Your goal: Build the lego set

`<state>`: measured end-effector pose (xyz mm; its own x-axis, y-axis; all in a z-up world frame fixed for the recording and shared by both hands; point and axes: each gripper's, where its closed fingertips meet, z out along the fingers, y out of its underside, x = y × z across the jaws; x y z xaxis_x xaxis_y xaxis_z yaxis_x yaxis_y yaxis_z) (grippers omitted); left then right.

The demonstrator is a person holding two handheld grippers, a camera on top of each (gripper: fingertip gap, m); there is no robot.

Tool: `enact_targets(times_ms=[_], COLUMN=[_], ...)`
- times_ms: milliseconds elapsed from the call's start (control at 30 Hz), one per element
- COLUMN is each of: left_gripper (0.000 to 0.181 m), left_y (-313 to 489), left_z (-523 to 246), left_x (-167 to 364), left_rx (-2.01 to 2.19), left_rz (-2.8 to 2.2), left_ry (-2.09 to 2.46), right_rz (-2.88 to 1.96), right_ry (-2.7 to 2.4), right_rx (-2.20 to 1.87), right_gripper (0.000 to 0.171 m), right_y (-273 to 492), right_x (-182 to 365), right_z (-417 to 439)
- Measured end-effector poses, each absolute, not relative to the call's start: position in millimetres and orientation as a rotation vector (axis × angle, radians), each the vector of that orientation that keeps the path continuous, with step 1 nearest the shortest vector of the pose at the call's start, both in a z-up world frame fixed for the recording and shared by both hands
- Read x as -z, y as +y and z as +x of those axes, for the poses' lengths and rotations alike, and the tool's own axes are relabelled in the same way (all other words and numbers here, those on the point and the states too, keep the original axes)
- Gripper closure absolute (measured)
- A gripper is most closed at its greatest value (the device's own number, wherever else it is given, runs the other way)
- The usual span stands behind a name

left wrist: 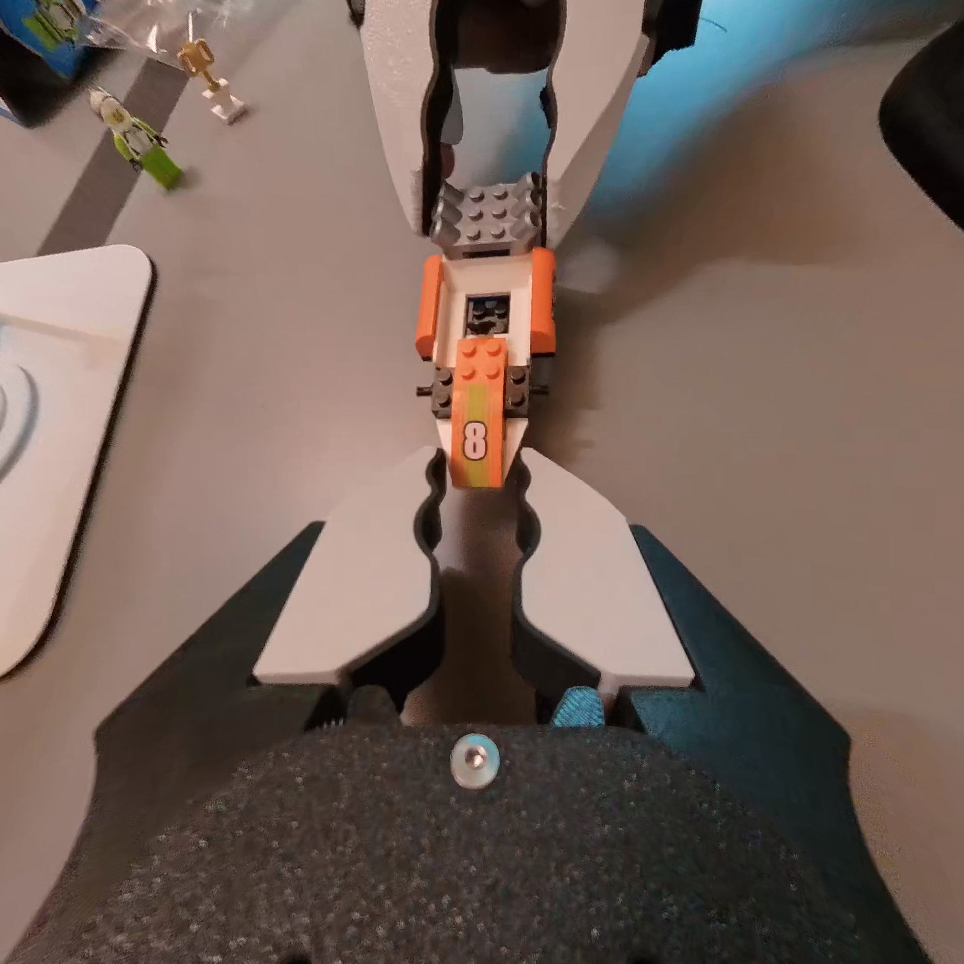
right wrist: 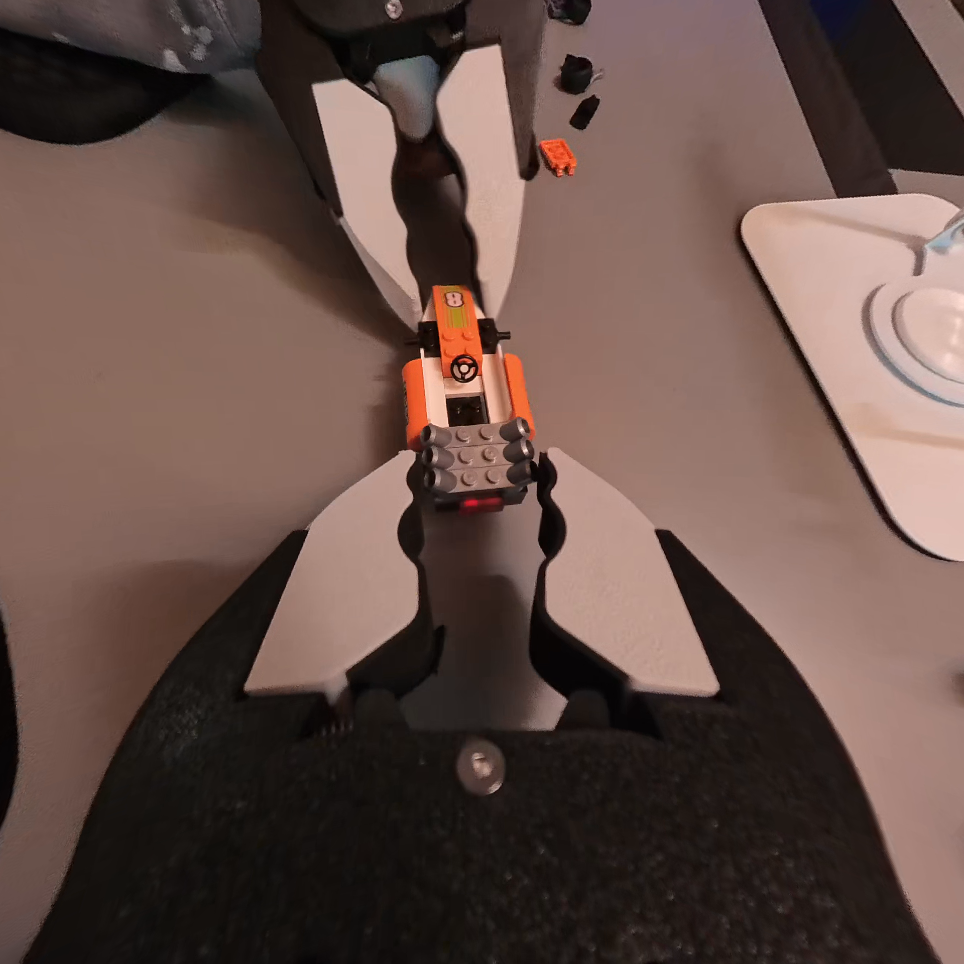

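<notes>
While one lego car (left wrist: 482, 360) sits between, left claw (left wrist: 480, 469) clamps nose, right claw (right wrist: 477, 469) clamps rear.

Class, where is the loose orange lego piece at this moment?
In the right wrist view, the loose orange lego piece lies on the grey table at upper right, below two small black pieces.

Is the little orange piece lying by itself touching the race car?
Apart. The right wrist view shows the loose orange piece lying far beyond the car, with bare grey table between them.
</notes>
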<state>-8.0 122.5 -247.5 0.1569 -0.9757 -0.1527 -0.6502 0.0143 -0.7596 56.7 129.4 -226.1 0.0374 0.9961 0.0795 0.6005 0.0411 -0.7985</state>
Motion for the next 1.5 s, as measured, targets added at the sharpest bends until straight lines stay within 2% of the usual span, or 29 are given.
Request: enact_targets(times_ms=[433, 567, 633, 833, 933, 1033, 1100, 1300, 1400, 1500], left_gripper=[0.158, 0.158, 0.159, 0.158, 0.148, 0.146, 0.149, 0.172, 0.181, 0.181], left_y=[154, 156, 156, 154, 148, 148, 150, 150, 144, 136], left_z=[-14, -14, -14, -16, -18, -25, -28, -30, -30, -29], left_x=[253, 260, 259, 259, 259, 257, 249, 193, 172, 166], left_rx=[0.492, 0.372, 0.324, 0.305, 0.345, 0.318, 0.318, 0.37, 0.329, 0.325], left_rz=[-1.802, -1.88, -1.887, -1.894, -1.93, -1.922, -1.893, -1.74, -1.672, -1.675], left_ry=[1.517, 1.415, 1.375, 1.361, 1.379, 1.381, 1.344, 1.105, 1.034, 0.961], right_rz=[-1.708, -1.758, -1.764, -1.793, -1.811, -1.835, -1.832, -1.789, -1.835, -1.89], right_ry=[-1.62, -1.699, -1.721, -1.752, -1.74, -1.673, -1.559, -0.947, -0.776, -0.68], right_rx=[-0.596, -0.506, -0.469, -0.421, -0.388, -0.389, -0.392, -0.317, -0.25, -0.265], right_gripper=[0.13, 0.132, 0.139, 0.139, 0.139, 0.138, 0.138, 0.153, 0.161, 0.171], right_y=[166, 184, 192, 198, 198, 198, 199, 193, 174, 152], right_x=[238, 250, 251, 256, 257, 248, 232, 152, 146, 157], right_z=[58, 59, 58, 53, 57, 62, 66, 73, 73, 61])
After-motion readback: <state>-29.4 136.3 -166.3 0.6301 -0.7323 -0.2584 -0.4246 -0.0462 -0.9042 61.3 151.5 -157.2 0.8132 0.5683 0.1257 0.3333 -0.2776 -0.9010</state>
